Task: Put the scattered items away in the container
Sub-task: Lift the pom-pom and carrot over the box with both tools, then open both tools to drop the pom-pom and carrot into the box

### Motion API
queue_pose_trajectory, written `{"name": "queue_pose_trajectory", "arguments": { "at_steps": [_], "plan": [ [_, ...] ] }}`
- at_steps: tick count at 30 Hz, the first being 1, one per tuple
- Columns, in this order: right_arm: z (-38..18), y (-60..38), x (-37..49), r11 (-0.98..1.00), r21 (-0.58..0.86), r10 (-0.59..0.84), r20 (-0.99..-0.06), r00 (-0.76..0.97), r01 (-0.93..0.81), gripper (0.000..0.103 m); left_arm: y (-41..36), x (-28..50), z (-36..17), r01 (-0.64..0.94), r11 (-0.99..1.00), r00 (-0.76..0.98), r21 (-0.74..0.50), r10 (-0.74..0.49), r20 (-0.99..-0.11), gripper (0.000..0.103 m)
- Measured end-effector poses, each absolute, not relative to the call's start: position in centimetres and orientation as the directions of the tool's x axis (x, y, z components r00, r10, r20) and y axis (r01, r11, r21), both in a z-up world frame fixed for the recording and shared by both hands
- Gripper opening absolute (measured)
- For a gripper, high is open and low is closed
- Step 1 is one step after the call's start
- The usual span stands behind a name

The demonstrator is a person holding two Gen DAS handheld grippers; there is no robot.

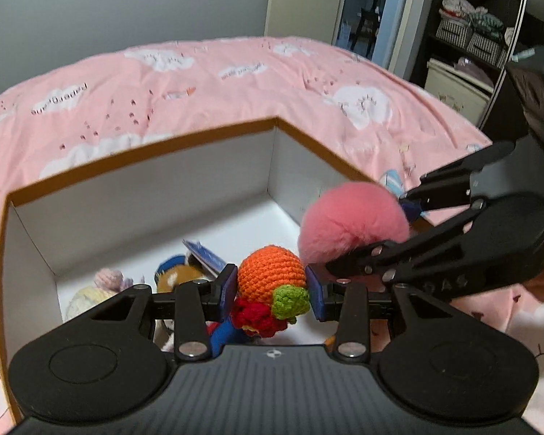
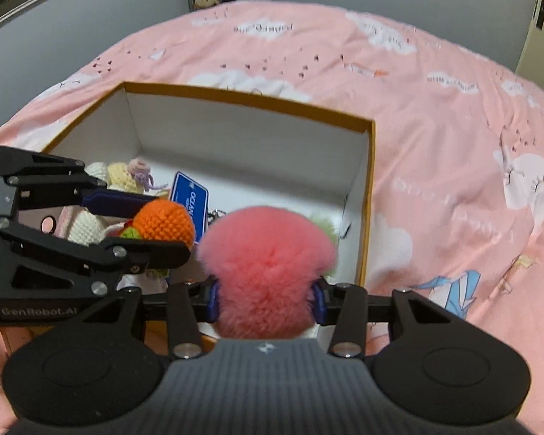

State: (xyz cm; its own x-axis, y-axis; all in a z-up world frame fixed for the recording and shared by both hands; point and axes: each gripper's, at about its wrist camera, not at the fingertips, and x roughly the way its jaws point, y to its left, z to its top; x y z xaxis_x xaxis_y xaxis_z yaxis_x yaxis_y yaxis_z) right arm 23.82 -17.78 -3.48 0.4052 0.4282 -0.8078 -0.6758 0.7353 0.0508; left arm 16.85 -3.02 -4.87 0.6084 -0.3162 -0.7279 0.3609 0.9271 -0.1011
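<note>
So the box [image 2: 366, 195] is an open cardboard one, white inside with an orange-brown rim, sitting on a pink bedspread [image 2: 435, 116] printed with white clouds. Already down in it: some cream and pale yellow crochet toys [image 2: 121, 175], a blue card tag [image 2: 190, 195], and something brown and blue [image 1: 179, 272] I can't really make out.

Left gripper [image 1: 271, 291] has its blue pads clamped on a crochet doll [image 1: 270, 275], the one with an orange head, a green bit and a red bit under it. It's held right over the near edge of the box, above the stuff inside.

Right gripper [image 2: 268, 299] is squeezed tight around a fluffy pink pom-pom [image 2: 268, 264], the fur bulging out above the fingers. From the left wrist view the pom-pom sits just right of the doll, about touching it, hanging over the box's right side. There's a bit of greenish fuzz [image 2: 324, 226] behind it in the right wrist view, can't tell what that is.

Beyond the bed there's a door [image 1: 301, 0] and dark shelves with striped baskets [image 1: 468, 34].
</note>
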Motion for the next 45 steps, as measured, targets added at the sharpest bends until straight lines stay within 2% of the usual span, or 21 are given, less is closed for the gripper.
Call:
{"name": "queue_pose_trajectory", "arguments": {
  "at_steps": [10, 19, 24, 33, 39, 45],
  "plan": [
    [-3.7, -17.7, 24.9, 0.755, 0.103, 0.406, -0.849, 0.338, -0.647, 0.050, -2.5, 18.0, -5.5, 0.333, 0.925, 0.542, -0.184, -0.347, -0.765, 0.049],
    [-3.6, -17.5, 24.9, 0.764, 0.099, 0.389, -0.859, 0.334, -0.637, 0.049, -2.1, 18.1, -5.6, 0.301, 0.931, 0.534, -0.206, -0.344, -0.772, 0.059],
    [-3.5, -17.6, 24.9, 0.769, 0.097, 0.387, -0.857, 0.339, -0.632, 0.050, -1.8, 18.2, -5.7, 0.281, 0.934, 0.532, -0.218, -0.341, -0.775, 0.069],
    [-3.1, -17.9, 24.7, 0.774, 0.098, 0.394, -0.848, 0.355, -0.625, 0.053, -1.5, 17.9, -5.4, 0.269, 0.937, 0.548, -0.224, -0.340, -0.764, 0.076],
    [-2.0, -18.3, 23.9, 0.776, 0.098, 0.421, -0.817, 0.395, -0.623, 0.057, -1.4, 16.8, -4.4, 0.276, 0.939, 0.575, -0.204, -0.331, -0.748, 0.076],
    [0.6, -19.4, 21.1, 0.765, 0.106, 0.505, -0.711, 0.489, -0.636, 0.062, -0.7, 13.9, -1.3, 0.302, 0.943, 0.661, -0.140, -0.313, -0.682, 0.076]
  ]
}}
